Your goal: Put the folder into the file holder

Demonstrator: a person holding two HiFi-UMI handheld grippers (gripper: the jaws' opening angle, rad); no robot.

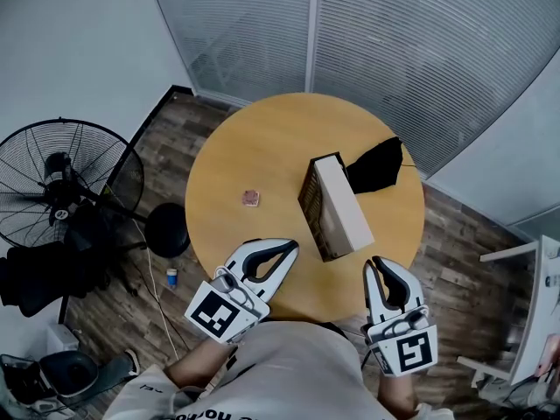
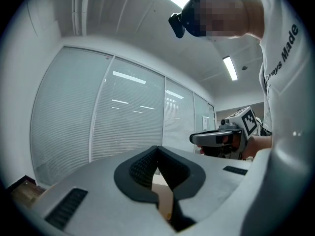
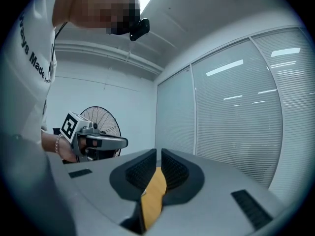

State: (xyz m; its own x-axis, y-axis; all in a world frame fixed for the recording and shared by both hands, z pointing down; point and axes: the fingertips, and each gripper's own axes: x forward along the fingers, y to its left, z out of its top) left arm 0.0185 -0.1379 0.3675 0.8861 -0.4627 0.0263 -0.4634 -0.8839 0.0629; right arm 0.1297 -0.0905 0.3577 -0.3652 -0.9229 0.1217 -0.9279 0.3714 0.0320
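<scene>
Black fan (image 1: 66,182) stands on the floor at far left, well clear of the round table (image 1: 262,138). On the tabletop, left of centre, lies a small pink thing (image 1: 251,199). Nearer the person, over the table's near edge, the left gripper (image 1: 291,248) hangs with its jaws closed tip to tip and nothing between them. Moving right, the file holder (image 1: 337,206) stands on the table, dark slots on its left, a white face on its right. Whether that white is the folder, I can't tell. Just beside the holder's far end lies a black cloth (image 1: 378,166). Far right, the right gripper (image 1: 378,262) hovers near the holder's near end, jaws pressed together, empty.
</scene>
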